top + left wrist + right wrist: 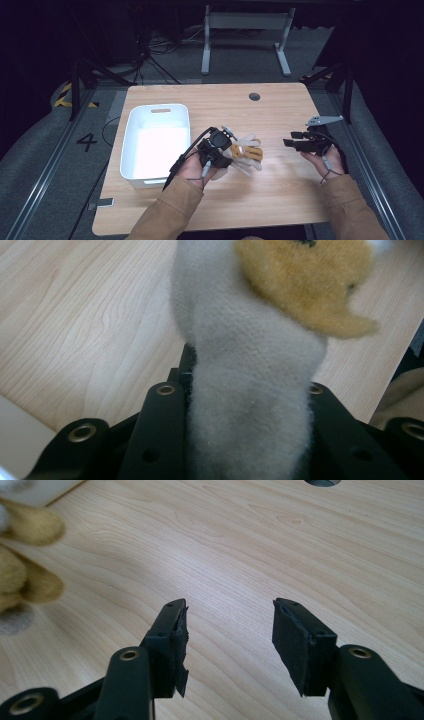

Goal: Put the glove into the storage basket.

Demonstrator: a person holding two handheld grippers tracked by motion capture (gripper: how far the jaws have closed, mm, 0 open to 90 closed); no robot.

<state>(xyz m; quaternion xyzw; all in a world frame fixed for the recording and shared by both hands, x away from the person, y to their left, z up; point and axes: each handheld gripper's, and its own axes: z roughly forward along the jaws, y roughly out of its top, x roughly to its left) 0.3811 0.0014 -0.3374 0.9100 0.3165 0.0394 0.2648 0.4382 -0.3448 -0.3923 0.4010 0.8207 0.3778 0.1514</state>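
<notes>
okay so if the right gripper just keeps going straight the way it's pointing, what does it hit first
Probably the bare wooden table. The right gripper has open jaws with nothing between them, aimed down across the tabletop. The plush toy lies well off to the side of that line, though depth is hard to judge.

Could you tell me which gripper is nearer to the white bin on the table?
Left. The left gripper, shut on a plush toy, is just right of the white bin; the right gripper, open, is far across the table.
</notes>
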